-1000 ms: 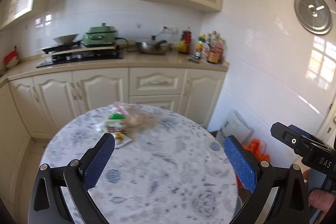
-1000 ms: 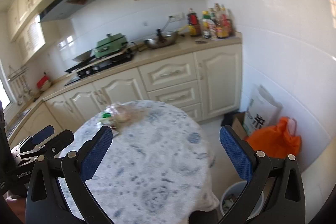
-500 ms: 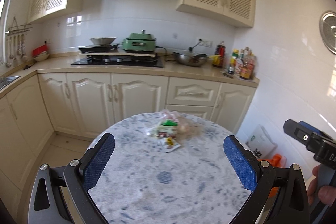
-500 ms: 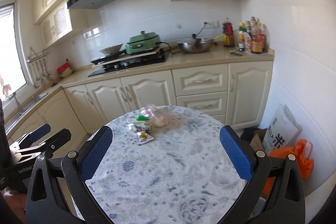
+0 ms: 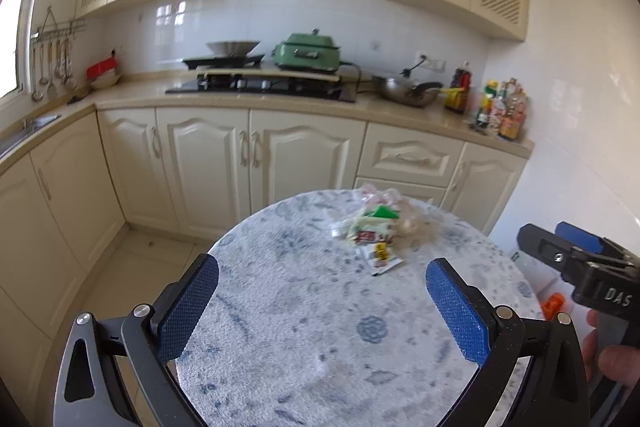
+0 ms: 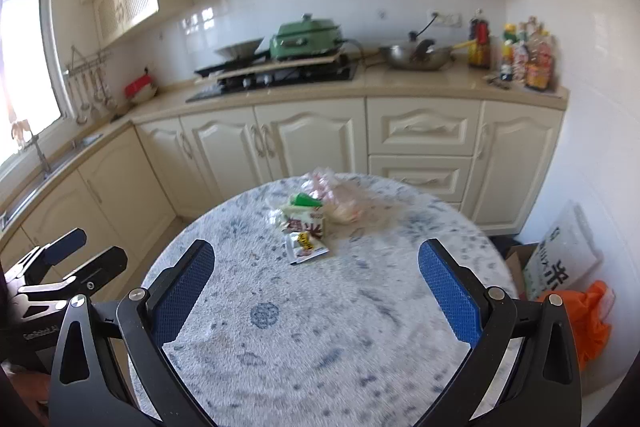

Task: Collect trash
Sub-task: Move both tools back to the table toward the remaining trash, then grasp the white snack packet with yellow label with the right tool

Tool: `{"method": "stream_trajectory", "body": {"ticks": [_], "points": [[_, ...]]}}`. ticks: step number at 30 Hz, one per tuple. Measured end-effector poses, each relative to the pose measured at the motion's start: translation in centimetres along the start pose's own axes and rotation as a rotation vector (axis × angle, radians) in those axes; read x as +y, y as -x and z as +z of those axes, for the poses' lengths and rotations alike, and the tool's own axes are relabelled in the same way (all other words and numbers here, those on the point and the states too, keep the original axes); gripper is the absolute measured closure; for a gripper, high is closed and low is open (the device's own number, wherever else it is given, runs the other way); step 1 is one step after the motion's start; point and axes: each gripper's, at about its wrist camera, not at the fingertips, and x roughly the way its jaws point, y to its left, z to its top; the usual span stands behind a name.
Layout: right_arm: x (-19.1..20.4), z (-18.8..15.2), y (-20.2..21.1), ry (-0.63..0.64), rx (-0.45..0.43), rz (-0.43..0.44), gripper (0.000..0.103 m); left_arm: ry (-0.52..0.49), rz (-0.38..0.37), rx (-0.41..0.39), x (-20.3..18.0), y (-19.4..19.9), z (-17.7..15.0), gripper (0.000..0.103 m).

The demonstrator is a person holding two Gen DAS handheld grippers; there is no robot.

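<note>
While both tools hang spread and empty over the near edge of the round table point(image 5: 280, 307), the left gripper point(image 5: 322, 307) and the right gripper point(image 6: 316, 291) are best brought forward low and level, I judge, since the trash point(image 6: 312, 219), a loose heap of wrappers and a clear bag, lies well beyond them on the far half. From left to right the room shows a sink counter point(image 6: 60, 163), cream cabinets point(image 6: 312, 143), a stove point(image 6: 280, 75), sauce bottles point(image 6: 528, 59) and an orange bag point(image 6: 592, 319) on the floor.
</note>
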Motion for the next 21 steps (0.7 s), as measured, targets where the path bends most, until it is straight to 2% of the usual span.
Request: {"method": "stream_trajectory", "body": {"ticks": [8,17,21], "points": [[0.6,-0.7,-10.8,0.017,0.149,0.035,0.000,0.018,0.069,0.085,1.8,-6.8,0.9,0.001],[0.7,-2.1,-20.3,0.032,0.272,0.019,0.001,0.017,0.065,0.168,2.5,-14.6,1.5,0.001],[0.8,-2.5,-22.8,0.037,0.295,0.004,0.013,0.018,0.062,0.193,2.5,-17.0,1.2,0.001]]}}
